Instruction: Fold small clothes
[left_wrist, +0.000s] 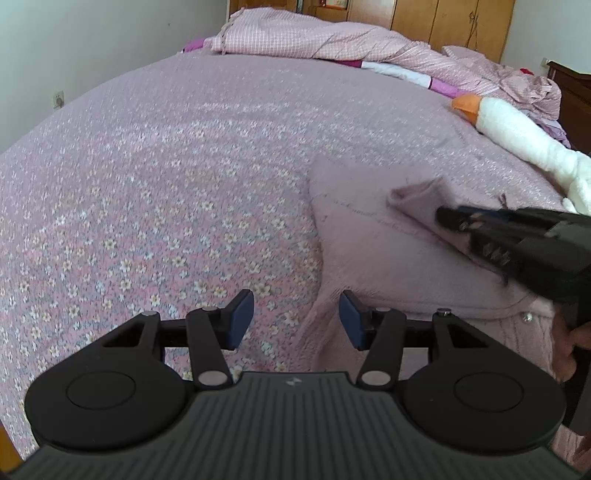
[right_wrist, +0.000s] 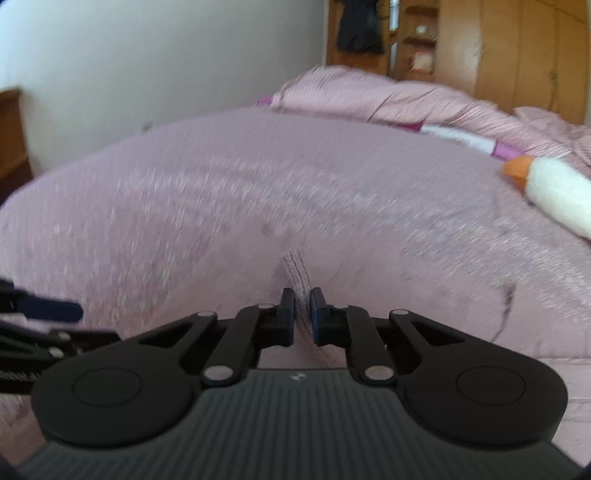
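A small pale pink knitted garment (left_wrist: 373, 243) lies on the flowered bedspread (left_wrist: 155, 192), right of centre in the left wrist view. My left gripper (left_wrist: 296, 317) hangs open just above the garment's left edge, nothing between its blue pads. My right gripper (left_wrist: 448, 219) comes in from the right, shut on a raised ribbed cuff or corner of the garment (left_wrist: 417, 197). In the blurred right wrist view, my right gripper (right_wrist: 302, 314) pinches that ribbed knit strip (right_wrist: 295, 269) between its pads, lifted off the cloth. A left fingertip (right_wrist: 51, 310) shows at the far left.
A white plush goose with an orange beak (left_wrist: 517, 129) lies at the bed's right side. A rumpled pink checked quilt (left_wrist: 325, 37) is heaped along the far edge. Wooden wardrobes (left_wrist: 443, 18) stand behind. A hand (left_wrist: 565, 350) holds the right gripper.
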